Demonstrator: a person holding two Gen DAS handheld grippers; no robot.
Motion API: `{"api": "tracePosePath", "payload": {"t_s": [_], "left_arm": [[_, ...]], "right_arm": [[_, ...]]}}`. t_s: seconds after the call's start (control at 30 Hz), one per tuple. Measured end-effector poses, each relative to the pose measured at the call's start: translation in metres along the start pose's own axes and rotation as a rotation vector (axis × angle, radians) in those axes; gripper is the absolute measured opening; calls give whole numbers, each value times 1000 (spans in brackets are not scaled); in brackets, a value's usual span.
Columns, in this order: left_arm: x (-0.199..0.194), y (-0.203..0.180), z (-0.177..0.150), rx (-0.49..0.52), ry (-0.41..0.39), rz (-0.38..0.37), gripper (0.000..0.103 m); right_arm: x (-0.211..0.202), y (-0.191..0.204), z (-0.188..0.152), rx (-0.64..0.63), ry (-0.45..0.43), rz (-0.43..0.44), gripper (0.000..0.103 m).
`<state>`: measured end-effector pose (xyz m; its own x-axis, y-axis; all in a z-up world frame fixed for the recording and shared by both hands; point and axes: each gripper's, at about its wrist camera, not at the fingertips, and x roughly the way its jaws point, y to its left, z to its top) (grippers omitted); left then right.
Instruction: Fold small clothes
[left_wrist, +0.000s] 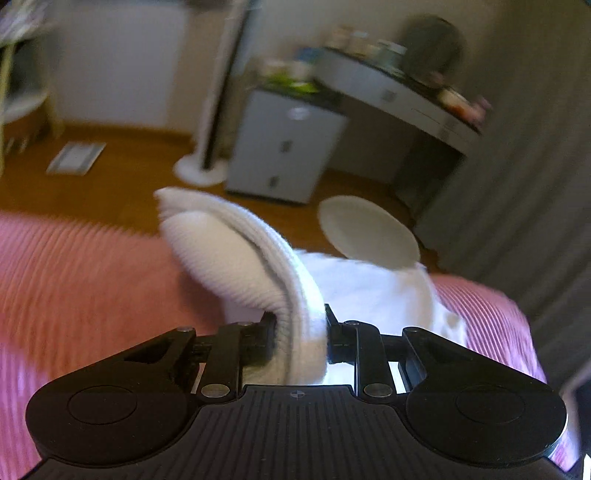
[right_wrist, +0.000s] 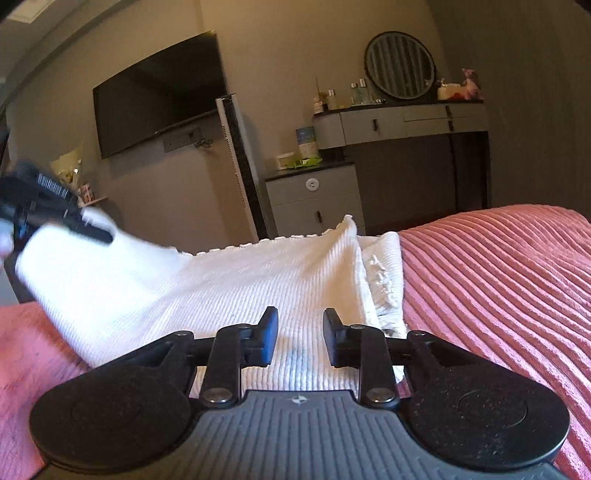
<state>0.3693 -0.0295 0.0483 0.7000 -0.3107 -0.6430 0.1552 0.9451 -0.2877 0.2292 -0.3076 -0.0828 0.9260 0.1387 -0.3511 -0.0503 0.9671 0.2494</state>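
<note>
Cloth (right_wrist: 229, 280), white and ribbed, lies on the pink bedspread (right_wrist: 498, 266), its left end lifted. Left gripper (left_wrist: 300, 332) pinches a bunched fold of that end, raised off the bed. Right gripper (right_wrist: 300, 332) hovers over the flat part, jaws apart, gripping nothing. Likely risk: with nothing pinning the cloth, the lift may drag the whole piece, or the thick bunch may slip out.

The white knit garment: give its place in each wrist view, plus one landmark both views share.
Left wrist view: white knit garment at centre, a bunched edge clamped in the left gripper, rising up and left.
Right wrist view: it spreads across the pink bedspread, its left end lifted; the right gripper is over it, nothing clamped.
Shared landmark: grey drawer cabinet.
</note>
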Motion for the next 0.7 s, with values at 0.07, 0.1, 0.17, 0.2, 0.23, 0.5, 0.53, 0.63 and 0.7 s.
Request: {"api": "tracePosePath", "payload": {"t_s": [0.07, 0.1, 0.17, 0.2, 0.23, 0.5, 0.53, 0.63, 0.7], "left_arm": [[10, -40, 1, 89, 24, 4, 28], [19, -59, -2, 125, 39, 4, 29], [38, -92, -11, 203, 56, 6, 31], [50, -106, -18, 228, 76, 3, 32], [61, -116, -26, 233, 99, 3, 37], [88, -106, -53, 22, 169, -211, 73], [76, -98, -52, -16, 150, -233, 74], [28, -74, -60, -67, 17, -221, 80], [2, -58, -80, -77, -49, -93, 86]], "right_arm": [[-1, -3, 1, 15, -6, -1, 26], [-1, -5, 1, 23, -5, -2, 26], [-1, -11, 1, 49, -5, -6, 26], [-1, -15, 1, 65, -4, -6, 26], [-1, -18, 1, 81, -3, -5, 26], [0, -40, -2, 178, 3, 29, 26], [0, -42, -2, 188, -2, 34, 26], [3, -44, -1, 208, -1, 44, 26], [2, -45, 0, 217, 2, 58, 26]]}}
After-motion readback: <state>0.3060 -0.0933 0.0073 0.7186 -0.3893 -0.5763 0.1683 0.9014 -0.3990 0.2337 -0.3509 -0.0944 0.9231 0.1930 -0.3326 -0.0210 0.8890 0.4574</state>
